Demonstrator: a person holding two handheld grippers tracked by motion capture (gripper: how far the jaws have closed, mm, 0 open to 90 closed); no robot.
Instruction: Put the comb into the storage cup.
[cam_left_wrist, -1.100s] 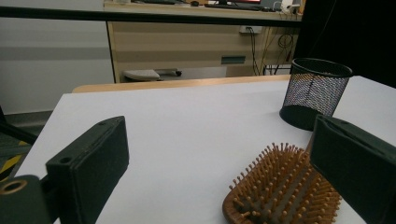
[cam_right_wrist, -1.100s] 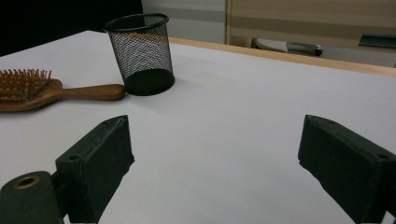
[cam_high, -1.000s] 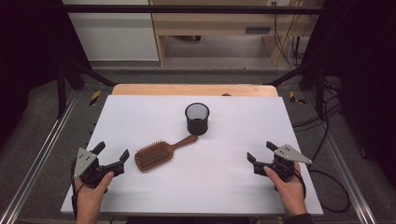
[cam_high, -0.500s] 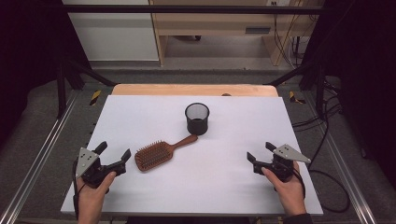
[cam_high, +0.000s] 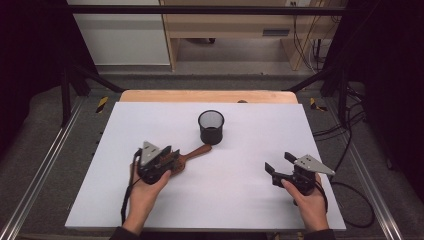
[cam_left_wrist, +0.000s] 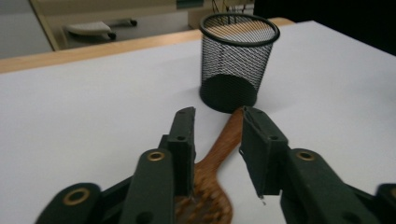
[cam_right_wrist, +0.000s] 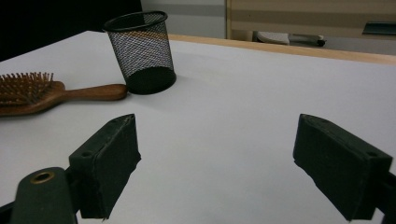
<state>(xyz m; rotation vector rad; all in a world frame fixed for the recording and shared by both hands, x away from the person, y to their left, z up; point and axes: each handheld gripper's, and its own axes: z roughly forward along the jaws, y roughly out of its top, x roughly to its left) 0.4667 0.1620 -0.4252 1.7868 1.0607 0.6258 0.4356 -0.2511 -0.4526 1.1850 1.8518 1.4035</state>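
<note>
My left tongs (cam_left_wrist: 217, 140) over the brush (cam_left_wrist: 212, 175) neck on the worktop (cam_high: 250, 200), jaws just closing astride it, not yet pinching, handle tip by the cup (cam_high: 211, 126), right tongs (cam_high: 282, 169) spread, resting apart.

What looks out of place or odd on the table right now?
Nothing stands out. The mesh cup stands upright and looks empty, the wooden hairbrush lies flat with its handle tip at the cup's base, and nothing looks spilled or broken on the white table.

Wooden hairbrush (cam_left_wrist: 219, 154), lying flat, bristles up, on the white table (cam_high: 250, 200); handle tip just beside the black mesh cup (cam_high: 211, 127).
</note>
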